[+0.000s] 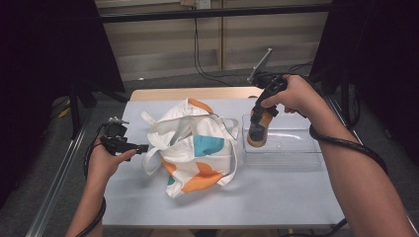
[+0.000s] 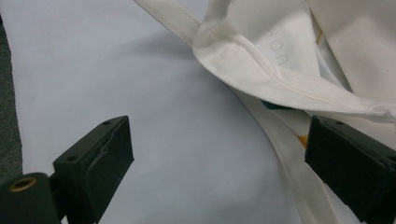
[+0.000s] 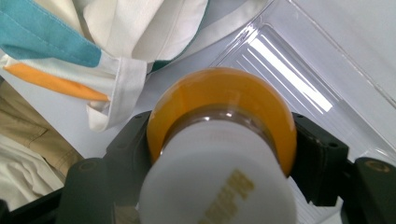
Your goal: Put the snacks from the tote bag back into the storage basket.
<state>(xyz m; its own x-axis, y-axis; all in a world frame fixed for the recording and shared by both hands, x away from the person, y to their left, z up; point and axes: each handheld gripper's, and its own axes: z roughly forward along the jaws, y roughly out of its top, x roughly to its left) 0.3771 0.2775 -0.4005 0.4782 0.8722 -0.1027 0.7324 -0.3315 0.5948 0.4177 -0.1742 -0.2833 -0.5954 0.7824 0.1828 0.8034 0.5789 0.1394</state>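
Table (image 1: 276, 197): tote bag (image 1: 197, 148), clear tray (image 1: 296, 148).

Bare forearms, black coiled cables, black claw (image 2: 219, 163) pads with brass-ringed screw holes.

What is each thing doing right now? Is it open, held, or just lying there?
Cloth bag: lying crumpled on the table, handles loose.
Orange bottle: white cap on, clamped between the right gripper's jaws, held above the tray.
Clear plastic tray: on the table, nothing visible inside.
Left gripper: jaws wide open near a bag strap, holding nothing.
Right gripper: shut on the bottle.
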